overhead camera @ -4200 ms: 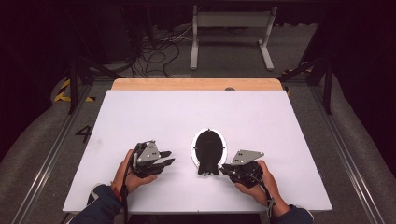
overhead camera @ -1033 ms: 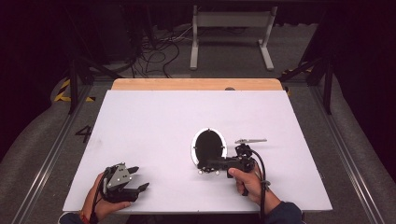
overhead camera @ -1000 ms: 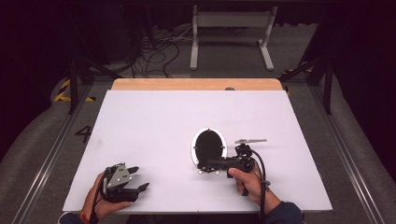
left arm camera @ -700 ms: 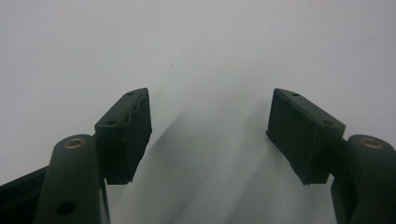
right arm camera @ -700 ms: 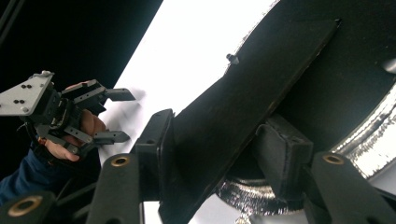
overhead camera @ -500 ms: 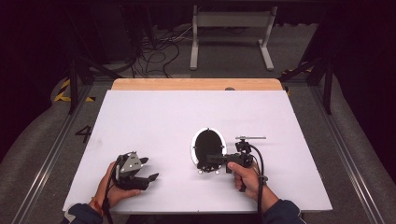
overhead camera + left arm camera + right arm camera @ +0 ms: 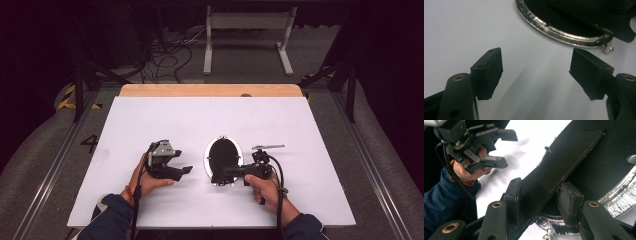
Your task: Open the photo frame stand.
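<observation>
- The right gripper [image 7: 225, 172] clamps the near edge of the black part of the mirror [image 7: 223, 155], which lies mid-counter [image 7: 300, 125]; its jaws have just been closing.
- The left gripper [image 7: 186, 170], empty, has just been opening beside the frame [image 7: 564, 33].
- Next, I judge, it must seize that frame.

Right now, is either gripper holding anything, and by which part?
The right gripper, whose jaws have just been closing, clamps a flat black flap near its lower edge, over the silver-rimmed oval frame. The left gripper is open on bare table, holding nothing.
</observation>
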Available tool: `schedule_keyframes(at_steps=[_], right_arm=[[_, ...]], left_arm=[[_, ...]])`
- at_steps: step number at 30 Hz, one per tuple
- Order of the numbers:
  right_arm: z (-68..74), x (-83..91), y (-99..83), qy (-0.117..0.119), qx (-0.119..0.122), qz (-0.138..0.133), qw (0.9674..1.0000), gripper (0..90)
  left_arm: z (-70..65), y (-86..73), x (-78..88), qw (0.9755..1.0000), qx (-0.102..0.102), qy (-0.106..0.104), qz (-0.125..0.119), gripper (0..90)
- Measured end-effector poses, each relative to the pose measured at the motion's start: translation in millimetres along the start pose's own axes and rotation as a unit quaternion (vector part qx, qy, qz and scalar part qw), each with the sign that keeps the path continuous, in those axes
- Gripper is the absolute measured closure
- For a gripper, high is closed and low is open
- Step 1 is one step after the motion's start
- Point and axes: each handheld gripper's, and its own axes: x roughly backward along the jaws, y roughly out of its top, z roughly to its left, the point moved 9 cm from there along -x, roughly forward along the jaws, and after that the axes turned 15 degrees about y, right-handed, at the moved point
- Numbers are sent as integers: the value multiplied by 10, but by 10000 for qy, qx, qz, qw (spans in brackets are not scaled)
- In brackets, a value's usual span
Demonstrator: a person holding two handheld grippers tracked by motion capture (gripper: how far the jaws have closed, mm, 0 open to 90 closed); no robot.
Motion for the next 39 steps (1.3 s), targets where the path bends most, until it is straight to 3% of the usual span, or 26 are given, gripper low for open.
schedule_keyframes(at_steps=[7, 8, 14, 19, 25, 27, 29, 32, 35, 37, 39], right_arm=[[39, 10, -7, -67, 347, 117, 9993, 590], [45, 10, -7, -71, 397, 133, 9991, 590], [75, 7, -10, -118, 669, 220, 9974, 590], [101, 8, -15, -162, 927, 293, 9951, 591], [145, 4, -22, -255, 1292, 387, 9905, 591], [151, 3, -23, -261, 1318, 395, 9901, 591], [153, 2, -24, -256, 1367, 403, 9895, 591], [159, 3, -26, -257, 1409, 404, 9889, 591], [156, 8, -25, -214, 1361, 371, 9898, 593], [143, 22, -31, -153, 1285, 346, 9910, 599], [143, 28, -33, -143, 1272, 341, 9912, 603]], left_arm=[[-54, 145, -174, 9999, 57, -161, -5, 250], [-70, 166, -198, 9996, 178, -203, -4, 250], [-139, 257, -338, 9985, 341, -419, 3, 243], [-192, 295, -396, 9973, 504, -526, 35, 255], [-236, 302, -410, 9964, 520, -666, 54, 282], [-243, 301, -409, 9964, 447, -723, 54, 291], [-276, 314, -411, 9954, 533, -790, 35, 310], [-316, 332, -403, 9949, 494, -880, -9, 352], [-305, 350, -378, 9940, 581, -929, -52, 391], [-282, 347, -370, 9945, 519, -909, -77, 431], [-286, 360, -359, 9935, 616, -946, -112, 441]])
